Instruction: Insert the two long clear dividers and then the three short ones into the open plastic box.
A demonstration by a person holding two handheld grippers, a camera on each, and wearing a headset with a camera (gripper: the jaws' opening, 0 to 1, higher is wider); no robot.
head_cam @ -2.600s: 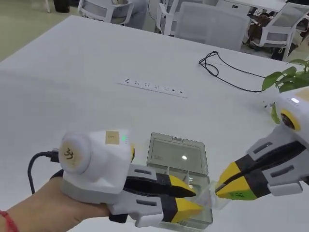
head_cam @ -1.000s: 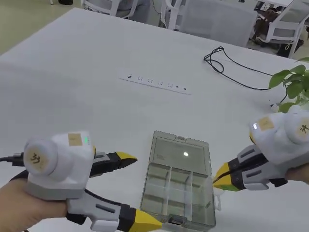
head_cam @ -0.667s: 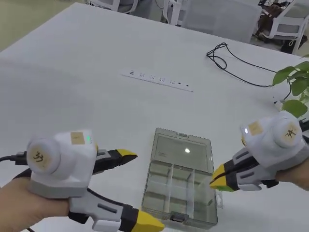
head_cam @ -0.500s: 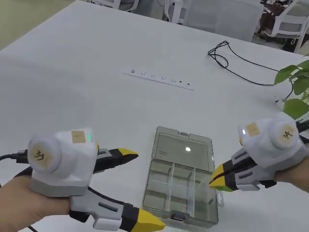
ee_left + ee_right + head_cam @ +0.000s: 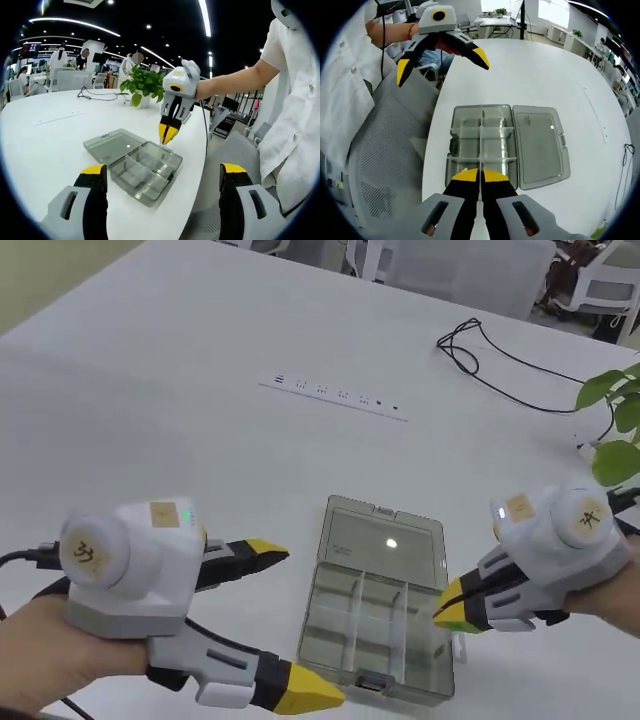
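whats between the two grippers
The open plastic box, in the head view; the left gripper is open, the right gripper shut on a clear divider.

Open clear plastic box (image 5: 378,625), lid flat, fitted dividers (image 5: 481,131) inside, just ahead of right gripper (image 5: 448,610); short clear divider (image 5: 456,645) pinched at its tips.
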